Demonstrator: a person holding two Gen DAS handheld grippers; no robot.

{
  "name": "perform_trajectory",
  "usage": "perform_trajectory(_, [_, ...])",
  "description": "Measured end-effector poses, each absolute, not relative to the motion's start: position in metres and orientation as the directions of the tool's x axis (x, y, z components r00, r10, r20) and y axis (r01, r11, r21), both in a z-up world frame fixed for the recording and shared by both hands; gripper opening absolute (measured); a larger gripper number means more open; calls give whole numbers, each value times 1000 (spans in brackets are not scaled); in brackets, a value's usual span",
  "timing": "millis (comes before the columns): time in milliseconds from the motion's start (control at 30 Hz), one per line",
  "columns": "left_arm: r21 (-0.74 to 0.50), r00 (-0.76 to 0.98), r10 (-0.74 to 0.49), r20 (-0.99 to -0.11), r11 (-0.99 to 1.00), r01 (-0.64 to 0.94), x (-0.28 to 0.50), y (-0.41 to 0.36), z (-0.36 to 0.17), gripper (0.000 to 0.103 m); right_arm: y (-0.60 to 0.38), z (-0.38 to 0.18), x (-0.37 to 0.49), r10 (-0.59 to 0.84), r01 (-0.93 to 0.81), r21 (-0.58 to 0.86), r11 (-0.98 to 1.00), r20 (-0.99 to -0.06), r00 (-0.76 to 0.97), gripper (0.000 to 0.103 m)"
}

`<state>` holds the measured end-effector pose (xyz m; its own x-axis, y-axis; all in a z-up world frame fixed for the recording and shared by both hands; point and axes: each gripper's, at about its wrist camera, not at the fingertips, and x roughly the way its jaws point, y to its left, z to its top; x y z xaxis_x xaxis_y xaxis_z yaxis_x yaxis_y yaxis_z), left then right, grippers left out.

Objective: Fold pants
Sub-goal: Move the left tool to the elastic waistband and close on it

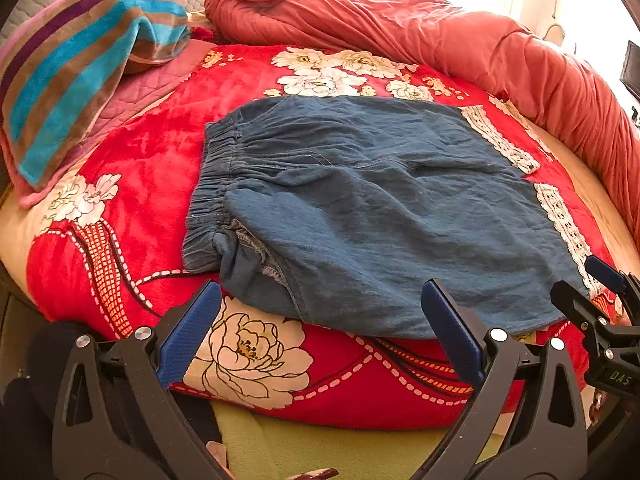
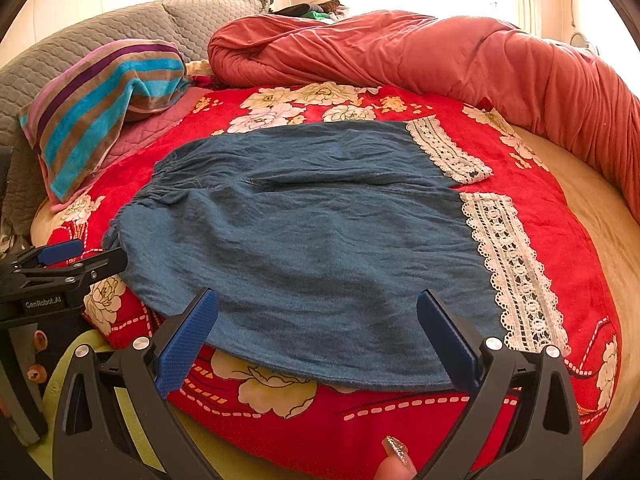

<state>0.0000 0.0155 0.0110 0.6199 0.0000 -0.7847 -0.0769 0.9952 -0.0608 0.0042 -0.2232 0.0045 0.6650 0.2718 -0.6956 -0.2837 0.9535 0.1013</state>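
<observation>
Blue pants (image 2: pixel 304 240) spread flat on the red floral blanket (image 2: pixel 400 432) of the bed, waistband left, lace hems right. Left tongs (image 1: pixel 320 332) and right tongs (image 2: pixel 316 340) both gaping wide, empty, at the near edge. Best pinching that near edge at both ends (level, together) before folding far.

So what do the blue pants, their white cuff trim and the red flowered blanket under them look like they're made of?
Blue pants: thin woven cloth, likely cotton or linen, matte, with fine crinkles. White cuff trim: openwork lace, with eyelet holes and a scalloped edge. Red flowered blanket: plush fleece, probably synthetic, with a soft sheen.
</observation>
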Motion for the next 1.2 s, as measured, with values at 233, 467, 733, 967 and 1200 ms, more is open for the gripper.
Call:
perform_trajectory(233, [-52, 620, 16, -784, 994, -92, 3, 17, 9, 94, -223, 6, 9, 266, -276, 101, 956, -694, 669, 99])
perform_trajectory(467, [-54, 622, 31, -783, 992, -117, 9, 26, 10, 94, -222, 14, 27, 270, -281, 97, 955, -681, 681, 99])
perform_trajectory(733, [-63, 608, 47, -792, 985, -158, 17, 45, 6, 94, -213, 16, 50, 282, -310, 87, 947, -686, 670, 99])
perform_trajectory(967, [-94, 599, 39, -800, 977, -190, 27, 68, 2, 94, -196, 14, 72, 293, -342, 69, 937, -690, 662, 99])
perform_trajectory(1200, [-170, 590, 5, -807, 955, -241, 42, 99, -2, 94, -175, 14, 98, 309, -376, 54, 925, -685, 660, 99])
